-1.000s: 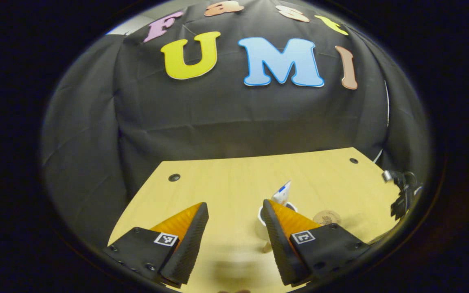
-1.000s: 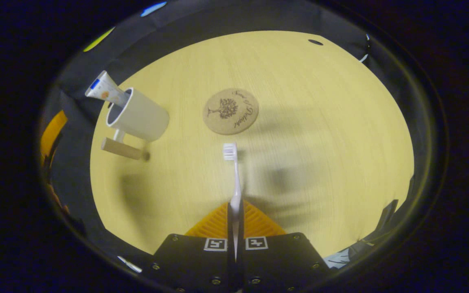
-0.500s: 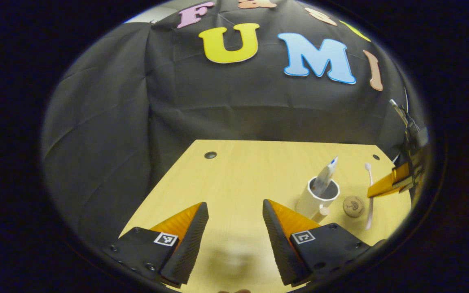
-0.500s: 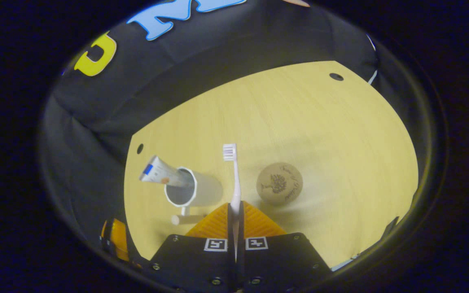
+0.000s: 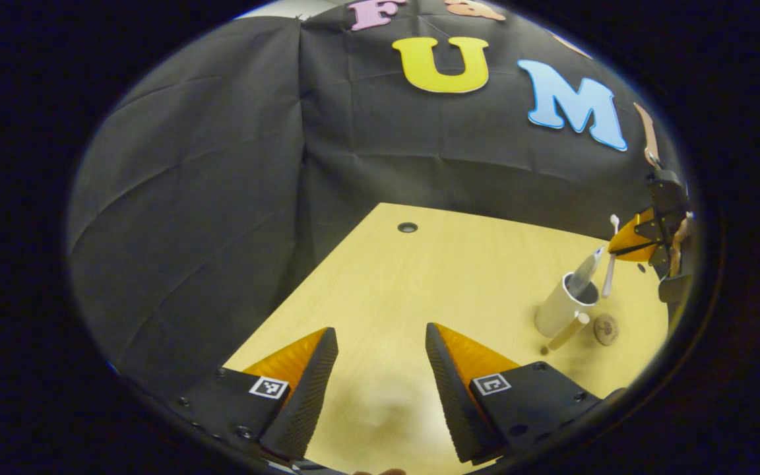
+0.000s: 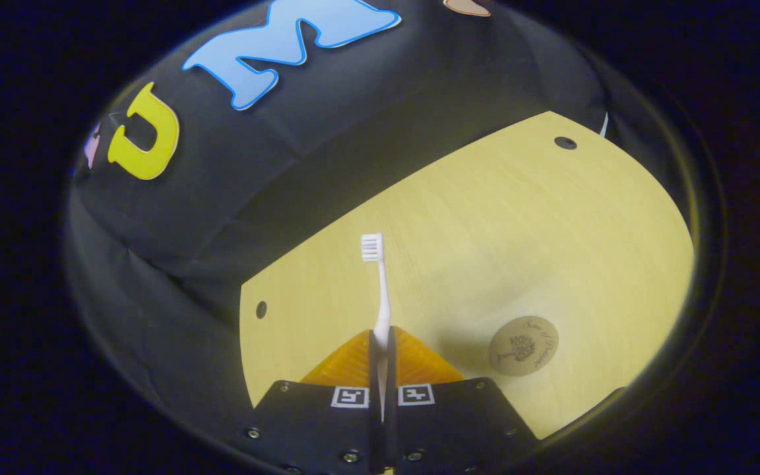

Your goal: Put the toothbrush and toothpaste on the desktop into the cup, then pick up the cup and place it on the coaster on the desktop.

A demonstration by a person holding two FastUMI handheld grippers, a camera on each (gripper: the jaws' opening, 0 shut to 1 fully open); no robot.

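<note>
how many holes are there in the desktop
2 can be made out. One hole sits near the far edge by the black cloth in the left gripper view. In the right gripper view, one is at the far right corner and one at the left edge. Others may be hidden.

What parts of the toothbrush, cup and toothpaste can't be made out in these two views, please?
- Toothbrush handle, right gripper view: its lower part is hidden between the shut fingers of the right gripper.
- Cup, left gripper view: small near the edge; its inside and the lower end of the toothpaste are hidden by its wall.
- Coaster, left gripper view: too small to read its print.
- Left gripper: open, holding nothing.
</note>
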